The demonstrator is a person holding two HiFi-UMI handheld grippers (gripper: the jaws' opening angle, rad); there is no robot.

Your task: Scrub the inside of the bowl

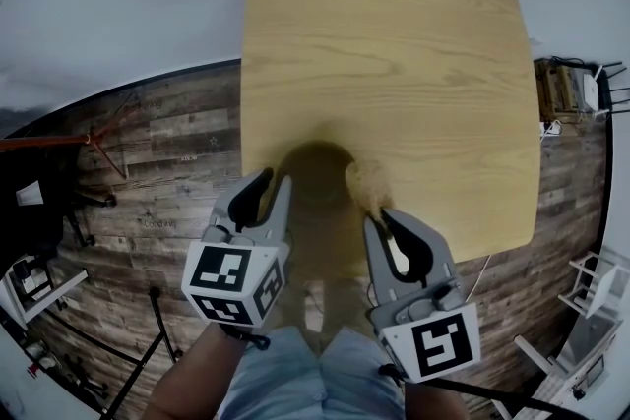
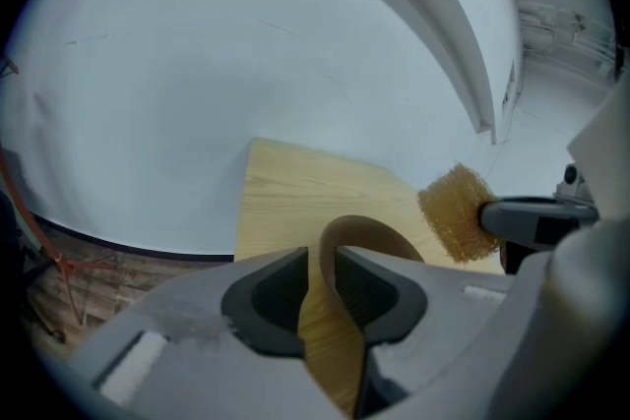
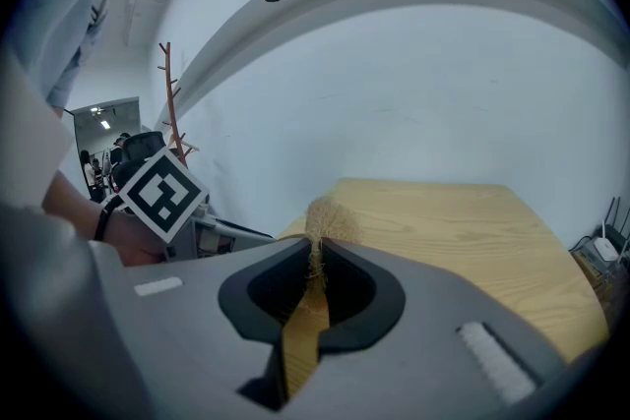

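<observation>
A brown bowl (image 1: 317, 174) is at the near edge of the wooden table (image 1: 394, 54). My left gripper (image 1: 277, 180) is shut on its rim. In the left gripper view the rim (image 2: 322, 261) stands pinched between the jaws, with the bowl's hollow (image 2: 369, 236) just beyond them. My right gripper (image 1: 384, 217) is shut on a tan, coarse scrub sponge (image 1: 368, 183), which is just right of the bowl. In the right gripper view the sponge (image 3: 328, 219) sticks out past the jaws. I cannot tell whether the bowl rests on the table.
The tabletop (image 3: 472, 221) stretches bare beyond the bowl. A plank floor (image 1: 167, 162) lies to the left, with tripod legs (image 1: 148, 349) and stands. There is a crate (image 1: 561, 89) at the right and a pale wall (image 2: 246, 44) ahead.
</observation>
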